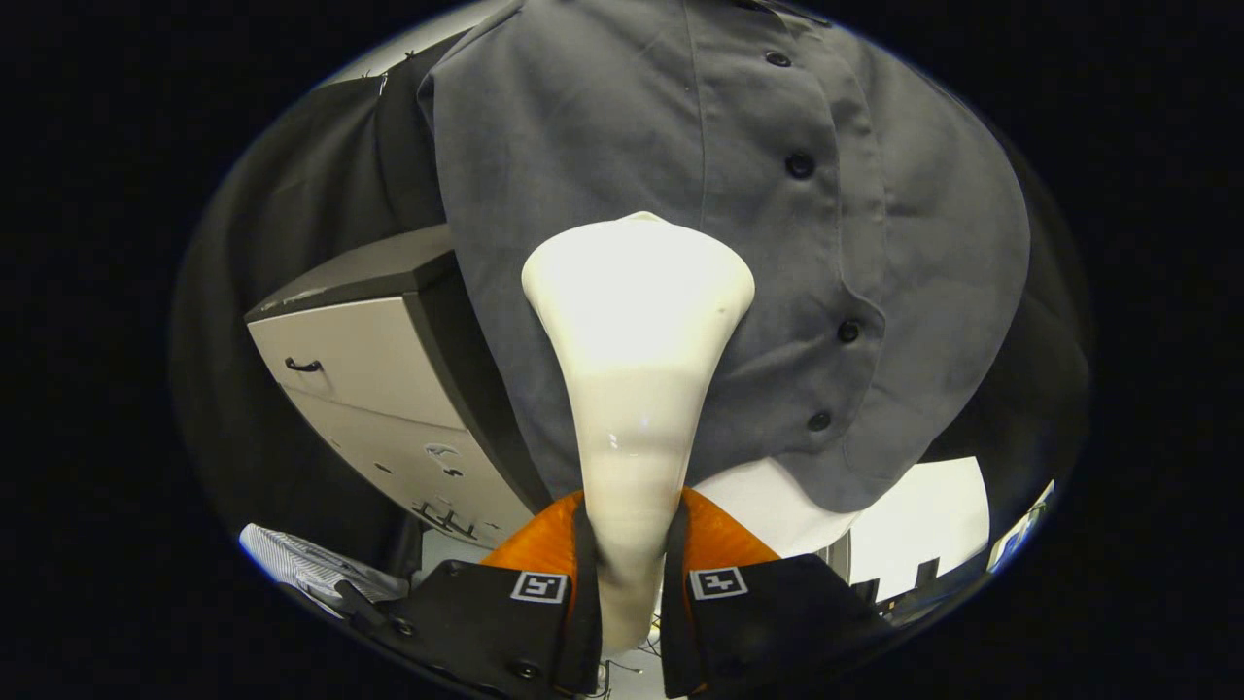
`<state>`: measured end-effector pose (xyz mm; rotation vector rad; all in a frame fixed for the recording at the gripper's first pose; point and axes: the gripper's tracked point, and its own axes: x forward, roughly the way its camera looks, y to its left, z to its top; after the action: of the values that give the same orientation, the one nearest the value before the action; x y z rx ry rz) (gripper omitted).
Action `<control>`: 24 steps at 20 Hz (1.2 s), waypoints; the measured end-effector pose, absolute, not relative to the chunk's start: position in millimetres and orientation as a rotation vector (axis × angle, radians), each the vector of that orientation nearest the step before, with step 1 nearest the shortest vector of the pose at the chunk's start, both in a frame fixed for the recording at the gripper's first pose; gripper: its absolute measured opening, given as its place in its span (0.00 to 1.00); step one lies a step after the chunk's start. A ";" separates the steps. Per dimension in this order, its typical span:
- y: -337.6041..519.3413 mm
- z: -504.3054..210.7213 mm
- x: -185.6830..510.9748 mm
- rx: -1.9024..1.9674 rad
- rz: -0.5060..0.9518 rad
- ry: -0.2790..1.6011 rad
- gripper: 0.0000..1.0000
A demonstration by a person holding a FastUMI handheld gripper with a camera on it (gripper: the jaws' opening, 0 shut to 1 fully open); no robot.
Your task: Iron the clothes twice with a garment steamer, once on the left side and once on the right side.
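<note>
Gripping steamer point(637, 389), jaws closed.

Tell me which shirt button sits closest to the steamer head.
The third button down, on the shirt placket. It lies just beside the wide steamer head, level with it; the others sit higher up or lower by the hem. The gripper fingers clamp the steamer's neck.

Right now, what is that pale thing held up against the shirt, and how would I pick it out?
Start at the grey shirt hanging ahead. In front of its lower half stands the garment steamer, its handle clamped between the gripper fingers. It is the one glossy cream piece, narrow at the fingers and flaring to a wide head, unlike the dull cabinet beside the shirt.
</note>
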<state>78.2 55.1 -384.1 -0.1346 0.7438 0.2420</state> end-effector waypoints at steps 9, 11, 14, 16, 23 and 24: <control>42.0 -433.0 42.6 -0.094 0.233 0.863 0.32; 36.8 -435.6 35.2 -0.087 0.221 0.883 0.32; 26.2 -423.1 31.0 -0.074 0.190 0.869 0.32; 20.5 -404.8 27.1 -0.061 0.177 0.849 0.32; -12.1 -296.5 27.8 -0.008 0.111 0.718 0.32; -16.5 -280.1 31.1 -0.010 0.106 0.690 0.32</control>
<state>31.1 -16.5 -280.1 -0.0104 0.6904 0.1059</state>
